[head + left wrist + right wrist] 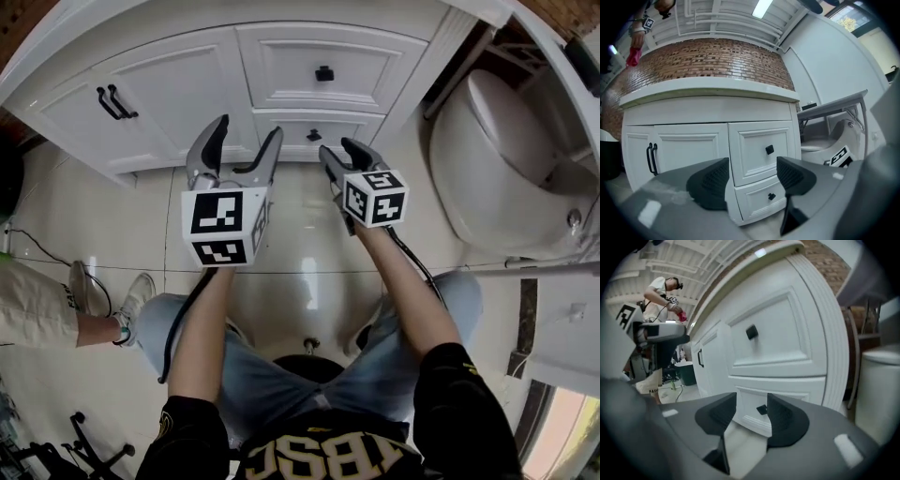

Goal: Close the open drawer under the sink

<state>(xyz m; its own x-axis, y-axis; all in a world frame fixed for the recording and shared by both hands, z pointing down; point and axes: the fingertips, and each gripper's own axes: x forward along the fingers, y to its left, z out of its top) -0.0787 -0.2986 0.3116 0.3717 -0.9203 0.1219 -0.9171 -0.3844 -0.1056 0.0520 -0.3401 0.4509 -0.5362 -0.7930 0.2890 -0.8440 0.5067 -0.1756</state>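
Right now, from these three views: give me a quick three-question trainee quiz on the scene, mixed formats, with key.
1. True or false: the right gripper is clamped on a drawer knob.
2. In the head view, what stands right of the vanity cabinet? A toilet, B bathtub, C laundry basket.
3. How many drawer fronts show on the cabinet?
Key: 1 false, jaws apart, empty. 2 A, toilet. 3 two: upper drawer, lower drawer.

Right gripper (752, 405): jaws slightly apart, nothing gripped.
Lower drawer (792, 397): white; its knob (761, 409) seen through the jaw gap.
Upper drawer (783, 341): white.
Toilet (881, 385): right edge.
Person (661, 289): far left, standing.
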